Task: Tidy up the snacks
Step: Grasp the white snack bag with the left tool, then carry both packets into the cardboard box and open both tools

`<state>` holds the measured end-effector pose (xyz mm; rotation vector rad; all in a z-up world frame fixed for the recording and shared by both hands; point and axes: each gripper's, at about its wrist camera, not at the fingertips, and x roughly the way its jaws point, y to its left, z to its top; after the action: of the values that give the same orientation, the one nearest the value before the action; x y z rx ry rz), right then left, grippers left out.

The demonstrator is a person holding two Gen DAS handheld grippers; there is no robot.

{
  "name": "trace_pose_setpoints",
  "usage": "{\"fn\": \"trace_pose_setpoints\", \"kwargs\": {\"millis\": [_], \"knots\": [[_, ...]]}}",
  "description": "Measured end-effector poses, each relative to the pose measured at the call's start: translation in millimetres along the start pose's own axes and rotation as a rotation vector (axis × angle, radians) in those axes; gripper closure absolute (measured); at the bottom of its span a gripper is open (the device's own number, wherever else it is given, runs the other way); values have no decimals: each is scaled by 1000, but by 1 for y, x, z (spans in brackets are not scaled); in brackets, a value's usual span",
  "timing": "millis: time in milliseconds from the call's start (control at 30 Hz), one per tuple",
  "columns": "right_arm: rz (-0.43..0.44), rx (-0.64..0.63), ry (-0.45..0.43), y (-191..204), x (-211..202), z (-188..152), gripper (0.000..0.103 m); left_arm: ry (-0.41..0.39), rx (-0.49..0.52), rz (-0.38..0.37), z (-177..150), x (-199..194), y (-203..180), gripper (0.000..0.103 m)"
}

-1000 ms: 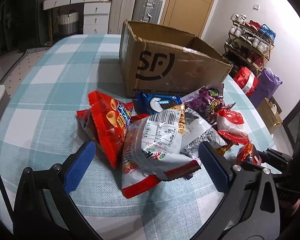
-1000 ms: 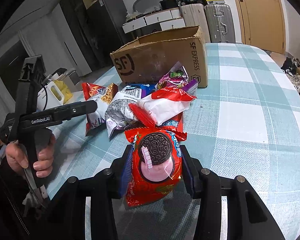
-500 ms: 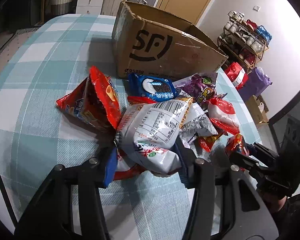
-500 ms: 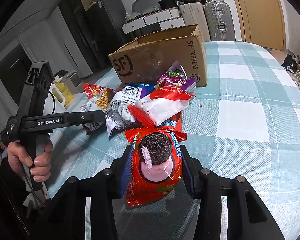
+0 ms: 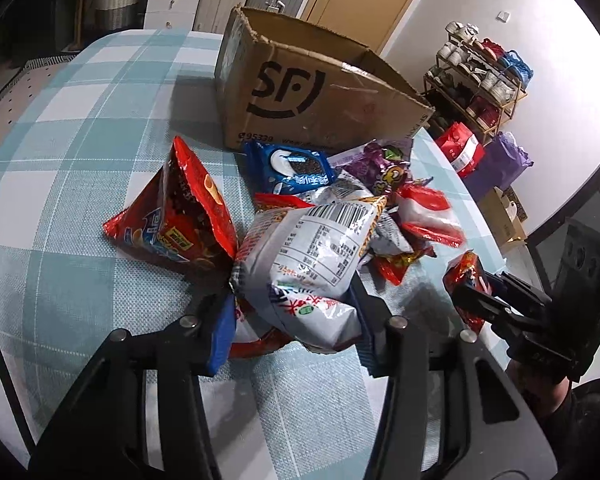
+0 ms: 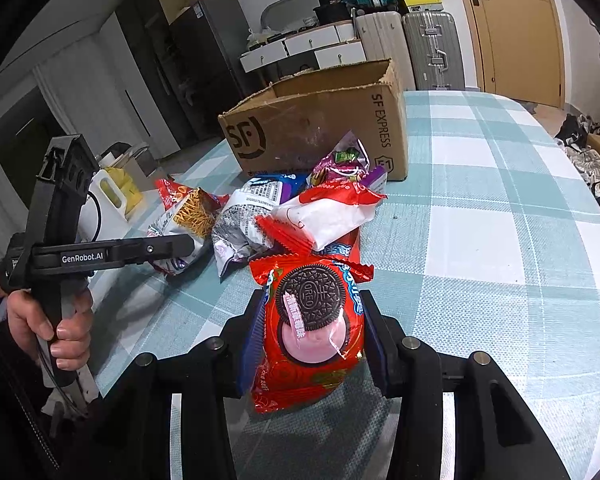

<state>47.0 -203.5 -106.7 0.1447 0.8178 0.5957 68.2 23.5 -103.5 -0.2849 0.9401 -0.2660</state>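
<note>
**Both grippers closed on snack packets above the checked table**

Checked teal-and-white cloth covers the table (image 5: 68, 152), with a door, suitcases and drawers behind it.

Between the blue pads of the left gripper (image 5: 292, 320) sits a white snack bag (image 5: 308, 256) with a barcode and printed table facing up; the jaws are drawn in narrow and press its lower end from both sides. Just beyond those jaws to the left, a red chip bag (image 5: 180, 216) stands tented on the cloth, touching the white bag. Straight ahead lies a blue Oreo packet (image 5: 292, 166), and to its right a purple packet (image 5: 384, 168) and a red-and-white packet (image 5: 424, 212) in the same heap. Past the heap stands an open cardboard box (image 5: 320, 96) with black lettering, its near wall beside the blue packet.

The right gripper (image 6: 312, 344) clamps a red Oreo packet (image 6: 312, 320) between its pads, cookie picture facing the camera, the packet upright and its bottom edge hanging below the jaws. Ahead of these jaws the red-and-white packet (image 6: 328, 216) tops the pile. To the left, a hand (image 6: 48, 320) grips the handle of the left gripper, whose fingers reach into the pile.
</note>
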Motion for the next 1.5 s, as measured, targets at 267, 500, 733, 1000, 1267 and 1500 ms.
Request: {"fn": "trace_pose_setpoints", "kwargs": {"millis": [267,500,733,1000,1267,1500], "knots": [[-4,-13,-17,8,-8,3,58,-9,2,-38,-7,-15,-1,56],[3,-23,-16,19,-10,0,58,37,-6,-27,-20,-17,7,55],[5,-34,-19,27,-13,-2,58,59,25,16,-33,-20,4,51],[5,-42,-22,32,-17,-3,58,68,56,33,-42,-27,-1,53],[3,-41,-28,33,-19,-4,58,51,79,18,-48,-39,-5,58],[25,-38,-54,37,-28,3,58,10,88,-19,-34,-57,-14,58]]}}
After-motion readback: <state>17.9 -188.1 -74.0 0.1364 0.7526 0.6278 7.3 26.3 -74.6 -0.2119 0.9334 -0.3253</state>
